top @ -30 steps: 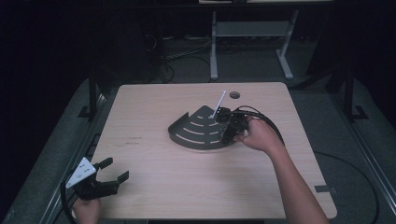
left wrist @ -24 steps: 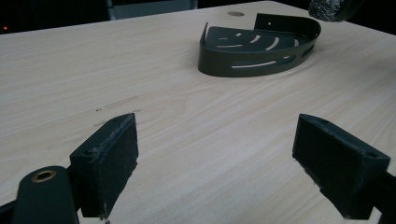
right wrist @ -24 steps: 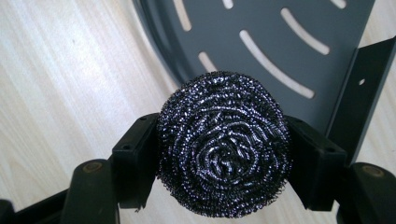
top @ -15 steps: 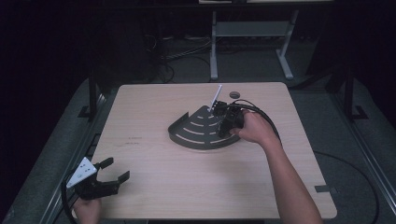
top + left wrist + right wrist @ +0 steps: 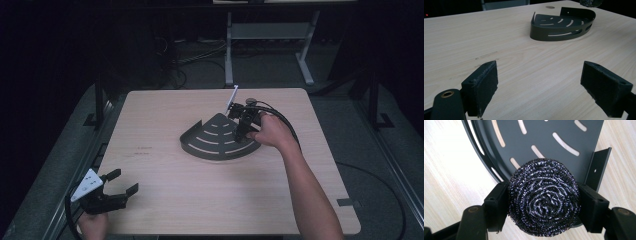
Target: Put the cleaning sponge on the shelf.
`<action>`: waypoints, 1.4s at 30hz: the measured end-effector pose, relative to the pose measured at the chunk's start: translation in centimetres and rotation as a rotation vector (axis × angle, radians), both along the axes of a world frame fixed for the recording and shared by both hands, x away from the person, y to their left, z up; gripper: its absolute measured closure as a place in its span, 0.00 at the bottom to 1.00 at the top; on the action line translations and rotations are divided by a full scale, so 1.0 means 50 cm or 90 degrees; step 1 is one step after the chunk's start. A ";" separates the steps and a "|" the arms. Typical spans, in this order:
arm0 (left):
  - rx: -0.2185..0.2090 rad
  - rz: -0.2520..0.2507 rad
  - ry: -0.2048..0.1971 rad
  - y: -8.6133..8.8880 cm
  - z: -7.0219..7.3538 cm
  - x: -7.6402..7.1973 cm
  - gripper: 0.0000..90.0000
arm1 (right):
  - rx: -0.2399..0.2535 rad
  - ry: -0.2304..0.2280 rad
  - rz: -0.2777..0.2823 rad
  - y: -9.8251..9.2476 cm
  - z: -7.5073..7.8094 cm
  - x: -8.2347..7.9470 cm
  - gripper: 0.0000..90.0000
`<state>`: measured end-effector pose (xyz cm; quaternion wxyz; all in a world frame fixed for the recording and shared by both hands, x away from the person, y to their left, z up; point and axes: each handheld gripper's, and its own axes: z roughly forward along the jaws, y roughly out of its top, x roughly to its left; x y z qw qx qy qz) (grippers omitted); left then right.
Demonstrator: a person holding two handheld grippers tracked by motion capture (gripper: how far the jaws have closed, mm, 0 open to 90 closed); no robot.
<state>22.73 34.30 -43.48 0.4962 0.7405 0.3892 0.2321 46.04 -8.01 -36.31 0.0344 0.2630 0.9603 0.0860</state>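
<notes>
A dark fan-shaped corner shelf [image 5: 215, 140] with curved slots lies in the middle of the wooden table [image 5: 175, 200]; it appears too as the shelf [image 5: 561, 25] and the shelf [image 5: 544, 137]. My right gripper [image 5: 244, 125] hangs over the shelf's right corner, shut on a round steel-wool scourer [image 5: 544, 200] that fills the space between its pads. My left gripper [image 5: 122, 182] rests at the table's near left edge, open, with bare table between its fingers [image 5: 484, 85].
A white strip [image 5: 231, 97] stands up just behind the right gripper. A small round hole [image 5: 251, 99] sits near the table's far edge. A table frame [image 5: 265, 45] and cables lie on the dark floor beyond.
My right gripper with the scourer has shifted a little to the left, farther over the shelf. The left gripper has stayed put.
</notes>
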 end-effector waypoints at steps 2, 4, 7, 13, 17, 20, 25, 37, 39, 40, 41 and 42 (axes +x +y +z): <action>0.001 -0.001 -0.001 0.000 0.000 0.000 0.15 | 0.000 0.001 -0.001 0.001 -0.002 0.002 0.36; 0.002 -0.001 0.000 -0.001 0.000 0.000 0.15 | -0.001 0.003 -0.001 0.002 -0.007 0.005 0.36; 0.003 -0.001 -0.001 -0.001 0.000 0.000 0.15 | -0.004 0.008 -0.007 0.001 -0.015 0.012 0.36; 0.002 -0.002 0.000 -0.001 0.000 0.000 0.15 | -0.002 0.008 -0.018 -0.006 -0.025 0.028 0.36; 0.001 -0.002 0.001 -0.001 -0.001 0.001 0.15 | -0.002 0.011 -0.021 -0.005 -0.033 0.033 0.36; 0.003 -0.002 0.001 -0.001 -0.001 0.001 0.15 | 0.003 0.012 -0.020 -0.002 -0.036 0.036 0.36; 0.002 -0.001 0.000 -0.001 -0.001 0.001 0.15 | -0.006 0.019 -0.023 0.005 -0.052 0.043 0.36; -0.002 0.002 0.001 0.002 -0.001 0.000 0.15 | -0.039 0.026 -0.024 0.022 -0.091 0.051 0.36; -0.003 0.002 0.001 0.003 -0.001 0.000 0.15 | -0.042 0.027 -0.023 0.024 -0.095 0.052 0.36; -0.002 0.002 0.001 0.003 -0.001 0.000 0.15 | -0.041 0.027 -0.023 0.025 -0.097 0.053 0.36; -0.002 0.002 0.001 0.003 -0.001 0.000 0.15 | -0.042 0.028 -0.026 0.025 -0.098 0.053 0.36; -0.001 0.001 0.001 0.002 -0.001 0.000 0.15 | -0.040 0.028 -0.025 0.025 -0.100 0.054 0.36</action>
